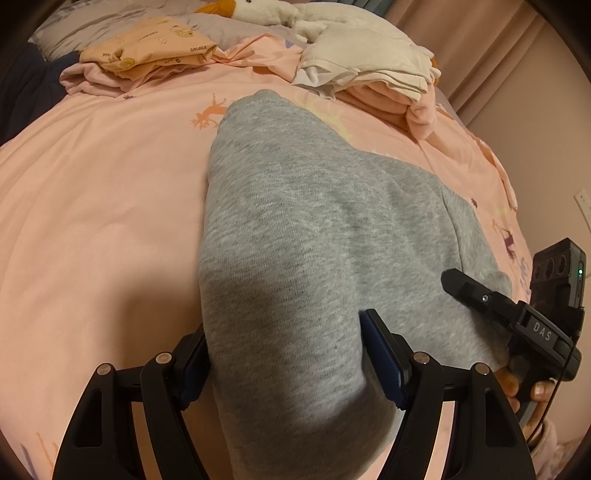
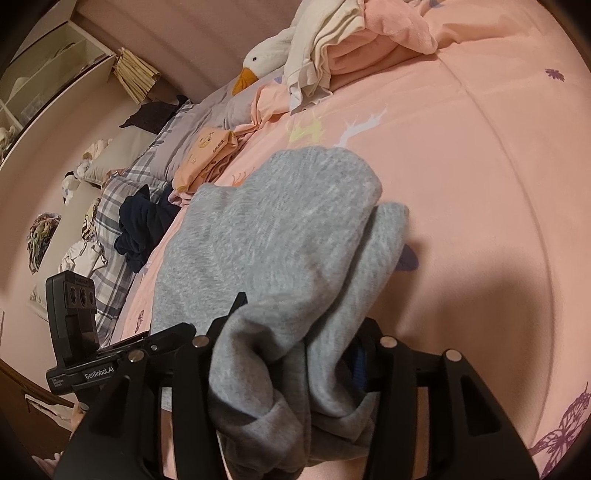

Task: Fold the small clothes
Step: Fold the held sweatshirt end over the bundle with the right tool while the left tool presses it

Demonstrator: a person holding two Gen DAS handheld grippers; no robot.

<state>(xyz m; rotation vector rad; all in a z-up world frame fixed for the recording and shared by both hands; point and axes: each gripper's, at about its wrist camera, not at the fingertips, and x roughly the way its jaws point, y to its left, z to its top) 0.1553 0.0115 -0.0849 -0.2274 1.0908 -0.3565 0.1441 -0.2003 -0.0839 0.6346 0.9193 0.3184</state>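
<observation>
Gripping begins at the right gripper (image 2: 291, 354): its two fingers are closed on a bunched wad of the grey knit garment (image 2: 280, 236), with cloth spilling over and below the jaws toward the camera. The left gripper (image 1: 284, 354) has its fingers standing apart on either side of the same garment's near edge; the cloth passes between the blue pads (image 1: 382, 360), but whether they press it cannot be told from this view, since a wide span of fabric fills the gap. Ahead of both sets of fingers the garment lies on the pink bedspread (image 1: 92, 206), doubled over along one long side and with a rounded far end. Judged from this, at least one fold appears made, and the near end, held by both tools, remains to be brought forward or laid flat to finish the piece. Beyond the fingertips, well apart from the garment, sit a folded peach printed item (image 1: 155, 46) on a pink cloth and a stack of white and pink folded clothes (image 1: 369, 70), which suggests other pieces are already done. A plush goose (image 1: 258, 9) lies farther off. A dark blue crumpled item (image 2: 147, 225), to the left of the right gripper's fingers, appears unfolded.
</observation>
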